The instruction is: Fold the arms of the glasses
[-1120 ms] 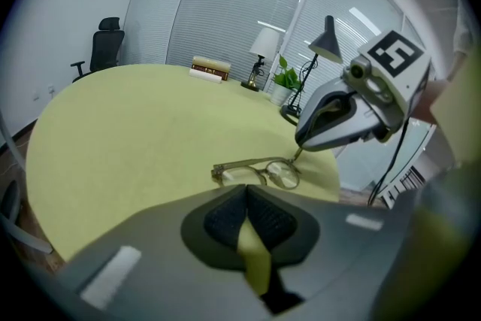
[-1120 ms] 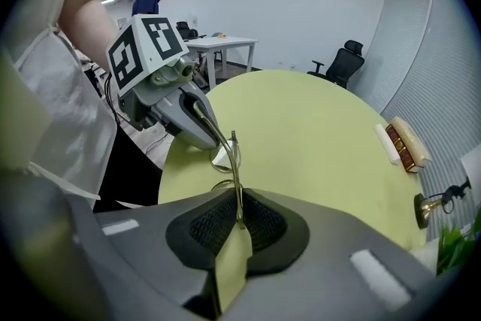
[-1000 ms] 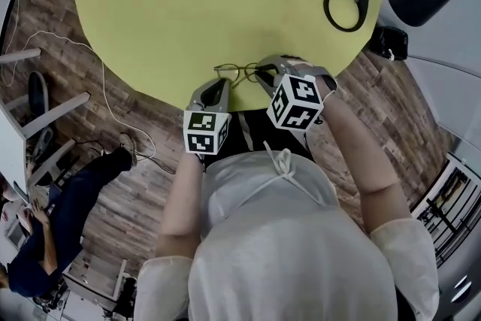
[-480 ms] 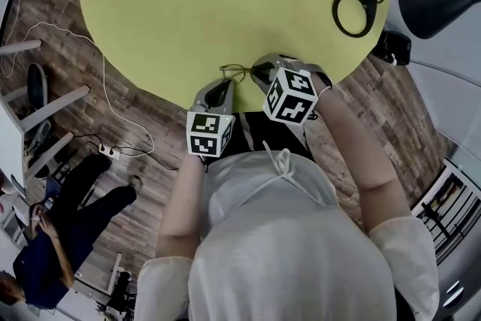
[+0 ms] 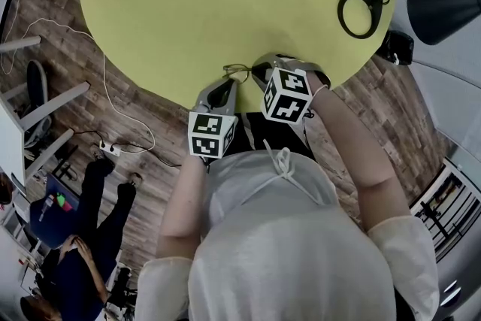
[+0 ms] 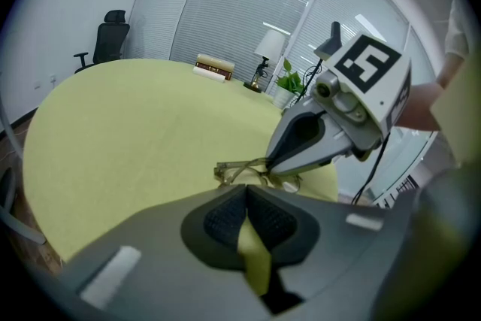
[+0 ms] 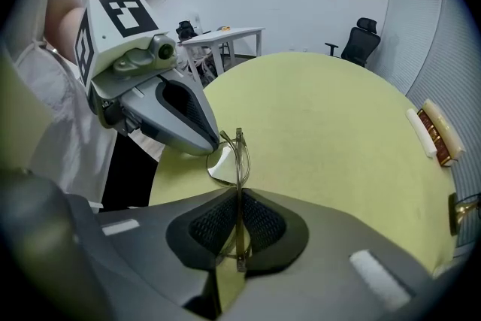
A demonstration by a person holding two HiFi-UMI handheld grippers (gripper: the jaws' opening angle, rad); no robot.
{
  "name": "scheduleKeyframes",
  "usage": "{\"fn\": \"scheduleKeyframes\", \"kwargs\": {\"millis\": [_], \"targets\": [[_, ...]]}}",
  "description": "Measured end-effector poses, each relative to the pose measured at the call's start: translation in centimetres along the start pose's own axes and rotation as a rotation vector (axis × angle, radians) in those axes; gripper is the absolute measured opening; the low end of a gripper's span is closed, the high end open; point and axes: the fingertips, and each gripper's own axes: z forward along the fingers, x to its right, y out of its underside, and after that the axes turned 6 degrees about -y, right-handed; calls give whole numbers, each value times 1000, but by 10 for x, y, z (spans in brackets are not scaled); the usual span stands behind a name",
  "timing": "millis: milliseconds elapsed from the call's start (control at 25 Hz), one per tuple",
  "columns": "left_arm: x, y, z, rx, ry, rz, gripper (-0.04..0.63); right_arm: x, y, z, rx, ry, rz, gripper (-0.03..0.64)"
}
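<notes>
At the near edge of the round yellow-green surface [image 5: 210,4], the right hand-held gripper [image 7: 239,195], its jaws just closing further, pinches one slim arm of the light, easily bent wire-rimmed glasses [image 7: 239,150]; the left hand-held gripper [image 6: 246,189] is closed and empty.

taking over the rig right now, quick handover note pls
Right gripper: jaws have just been closing and are shut on the glasses, with a thin arm of the frame running between the pads.
Left gripper: jaws together, nothing between them, tips right beside the glasses.
Glasses are at the near edge of the yellow-green table.
Done: glasses gripped.
Left: fold both arms; neither one looks folded yet.
</notes>
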Motion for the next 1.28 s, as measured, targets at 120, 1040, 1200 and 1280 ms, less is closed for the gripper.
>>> {"fn": "scheduleKeyframes", "kwargs": {"millis": [120,1040,1200,1280], "targets": [[0,1,0,-5,7,0,6,0,0,3,-11,9,-16,17],[17,-123,-99,312,34,170,6,13,-41,-136,490,415,440,0],[37,-175,-143,487,36,238,6,8,-43,-199,649,598,536,-2],[48,-194,-165,554,34,255,6,0,-43,-229,713,672,555,-2]]}}
